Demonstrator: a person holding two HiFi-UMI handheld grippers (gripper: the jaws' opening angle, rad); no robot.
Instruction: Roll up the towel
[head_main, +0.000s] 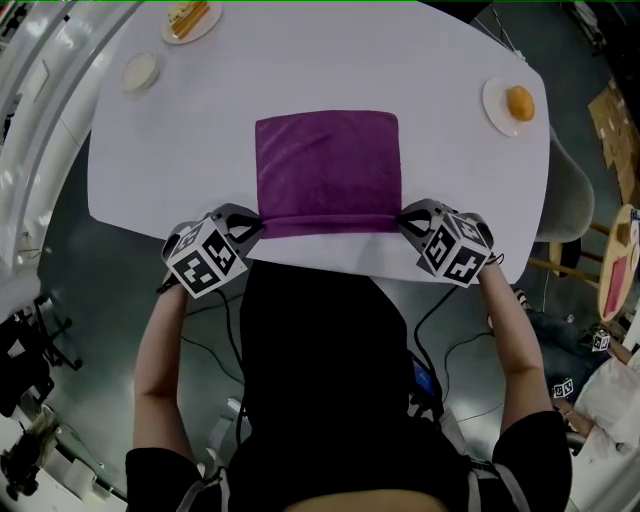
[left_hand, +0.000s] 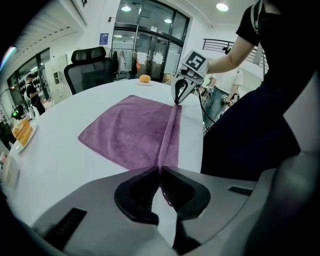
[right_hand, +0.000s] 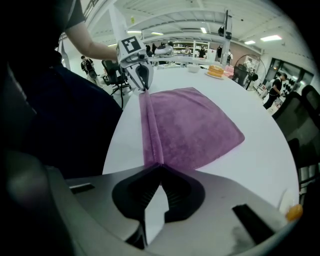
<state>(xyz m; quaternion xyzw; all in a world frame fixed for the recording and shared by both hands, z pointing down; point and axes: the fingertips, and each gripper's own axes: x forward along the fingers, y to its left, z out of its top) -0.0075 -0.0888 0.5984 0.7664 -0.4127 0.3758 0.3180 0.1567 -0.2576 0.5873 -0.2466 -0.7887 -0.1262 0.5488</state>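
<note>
Biggest of all: a white table (head_main: 150, 180) with round corners. Flat on the middle of it, close to the near side, a purple towel (head_main: 328, 160), square and spread out. Along its near side, one thin fold (head_main: 328, 222), already turned over and running straight from corner to corner. No roll yet in the rest of the cloth, smooth on the table.

Next in size, the left gripper (head_main: 258, 224), clamped tight on the near left corner of that fold, with purple cloth pinched between its jaws. Then the right gripper (head_main: 404, 217), clamped the same way on the near right corner. Both tipped steeply down at the table, one at each end of the fold.

Looks soft, light and floppy, so likely to sag in the middle if lifted only by the ends. Not slippery and not breakable; fuzzy enough to cling to itself. Best to hold right at the two corners of the fold, as now, and to keep both ends level for a straight roll. Easy to lose the roll by letting go too soon.

Smaller things, well away from the towel: a white plate (head_main: 492, 100) with a round orange thing (head_main: 520, 103) at the far right, another plate (head_main: 172, 37) with yellow food (head_main: 190, 15) at the far left, and a little pale bowl (head_main: 129, 74) near it.
</note>
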